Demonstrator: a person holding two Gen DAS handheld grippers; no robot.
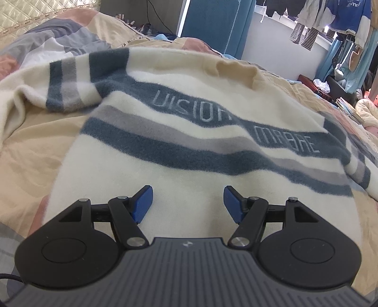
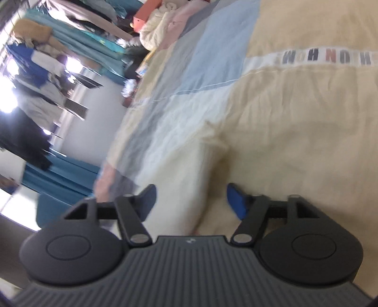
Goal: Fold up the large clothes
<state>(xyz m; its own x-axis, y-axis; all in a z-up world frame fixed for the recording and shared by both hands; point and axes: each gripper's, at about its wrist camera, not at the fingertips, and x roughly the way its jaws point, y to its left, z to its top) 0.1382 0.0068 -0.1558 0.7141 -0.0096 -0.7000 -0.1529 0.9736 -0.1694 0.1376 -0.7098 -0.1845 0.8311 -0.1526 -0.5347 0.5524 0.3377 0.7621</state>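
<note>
A cream sweater [image 1: 179, 99] with blue and grey stripes and pale lettering lies spread on the bed, front up. Its left sleeve [image 1: 70, 85] is folded over near the top left; its right sleeve [image 1: 354, 160] runs off to the right. My left gripper [image 1: 188, 204] is open, just above the sweater's lower cream part, with nothing between its blue pads [image 1: 141, 205]. My right gripper [image 2: 191, 203] is open, tilted sideways over the bed, and a cream fuzzy strip of the sweater [image 2: 189, 179] lies between its spread fingers, ungripped.
The bed carries a patchwork quilt [image 2: 295, 106] in beige, blue and grey with a lettered band. Hanging clothes [image 1: 335, 21] and blue curtains [image 1: 212, 21] stand beyond the bed. A heap of bedding [image 2: 160, 28] lies at the far edge.
</note>
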